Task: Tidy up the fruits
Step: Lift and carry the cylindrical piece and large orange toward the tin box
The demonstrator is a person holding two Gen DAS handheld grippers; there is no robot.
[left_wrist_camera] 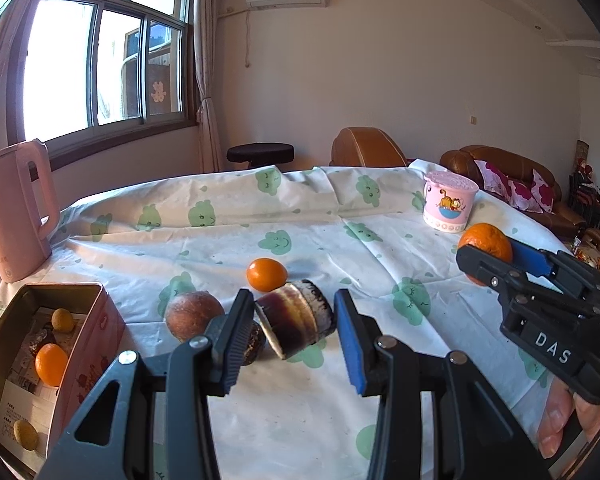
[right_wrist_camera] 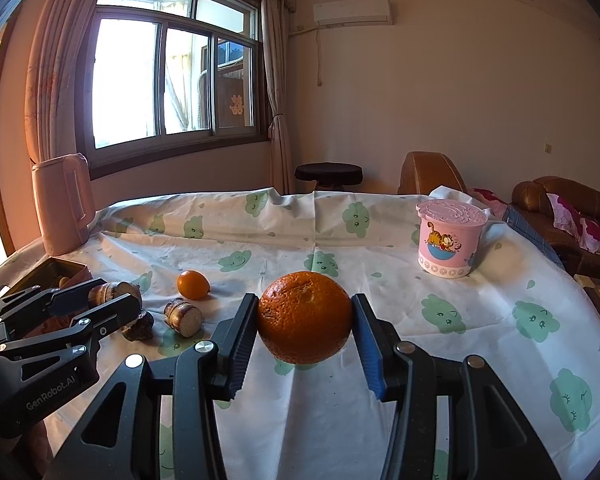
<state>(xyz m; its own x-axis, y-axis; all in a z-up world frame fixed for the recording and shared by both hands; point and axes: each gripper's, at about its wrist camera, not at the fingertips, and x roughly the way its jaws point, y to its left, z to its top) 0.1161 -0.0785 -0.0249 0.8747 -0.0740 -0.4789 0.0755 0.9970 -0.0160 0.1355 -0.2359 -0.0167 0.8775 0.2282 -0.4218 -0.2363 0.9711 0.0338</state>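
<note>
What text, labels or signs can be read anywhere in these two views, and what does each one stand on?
"DAS" – white letters on the body of the right gripper.
"GenRobot.AI" – on the body of the left gripper.
Pink double-happiness sign – a paper cut-out stuck on the window.
Printed sheets lining the tin box – too small to read.
Mark low on the pink kettle – too blurred to read.
The cartoon cup shows a cat picture, no readable words.

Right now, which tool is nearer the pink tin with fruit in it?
Left. The left tool, holding a sugarcane piece, is just right of the tin. The right tool, holding an orange, is farther right.
</note>
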